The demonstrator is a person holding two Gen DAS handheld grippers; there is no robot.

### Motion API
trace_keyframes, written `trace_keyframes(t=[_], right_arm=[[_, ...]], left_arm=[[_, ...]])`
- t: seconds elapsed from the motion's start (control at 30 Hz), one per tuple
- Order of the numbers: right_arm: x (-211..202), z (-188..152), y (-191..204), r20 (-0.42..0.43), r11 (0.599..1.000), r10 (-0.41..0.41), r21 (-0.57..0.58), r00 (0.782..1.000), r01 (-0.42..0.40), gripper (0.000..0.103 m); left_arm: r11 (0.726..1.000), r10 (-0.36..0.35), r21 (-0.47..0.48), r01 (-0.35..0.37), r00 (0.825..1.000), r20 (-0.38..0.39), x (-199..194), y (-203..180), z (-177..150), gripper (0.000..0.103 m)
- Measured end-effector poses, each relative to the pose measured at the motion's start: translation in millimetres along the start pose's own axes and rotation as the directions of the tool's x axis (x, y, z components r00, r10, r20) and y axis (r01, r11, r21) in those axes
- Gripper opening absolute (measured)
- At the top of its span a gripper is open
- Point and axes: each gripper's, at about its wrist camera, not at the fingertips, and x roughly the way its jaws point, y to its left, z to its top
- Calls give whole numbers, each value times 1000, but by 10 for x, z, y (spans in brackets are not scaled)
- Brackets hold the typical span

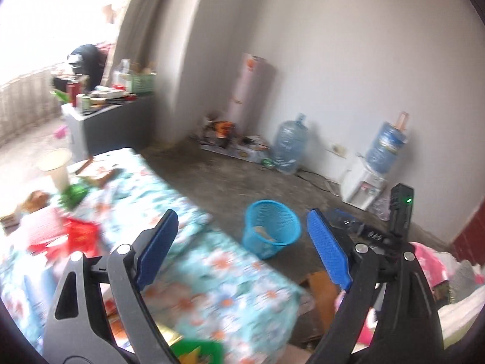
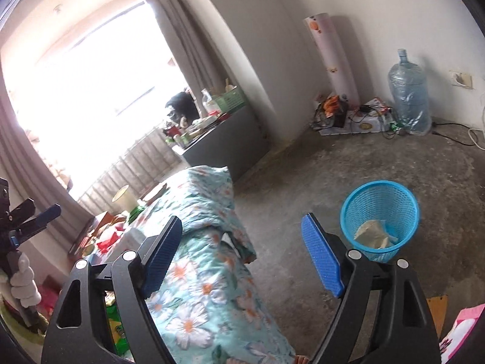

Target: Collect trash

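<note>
Left gripper is hanging over the floral-covered bed, jaws wide and holding nothing; right gripper is likewise gaping and empty, left of the blue basket. Remaining trash, red wrappers, a green scrap and a paper cup, is lying on the bed far left of the basket, so the next grasp probably calls for approaching low and closing squarely on one wrapper. Beyond the basket, bare concrete floor is running to a white wall with water jugs.
</note>
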Motion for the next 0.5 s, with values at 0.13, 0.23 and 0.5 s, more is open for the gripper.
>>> trace_keyframes(t=[0.13, 0.23, 0.5], right_arm=[[218, -116, 348, -90, 993, 117, -17, 989, -119, 79], [394, -255, 588, -161, 985, 167, -17, 973, -172, 79], [620, -502, 968, -274, 976, 206, -8, 939, -216, 79]], left_arm=[[995, 102, -13, -102, 995, 8, -440, 264, -298, 83], [987, 160, 15, -161, 987, 5, -631, 327, -546, 83], [930, 331, 176, -323, 944, -18, -543, 238, -1089, 83]])
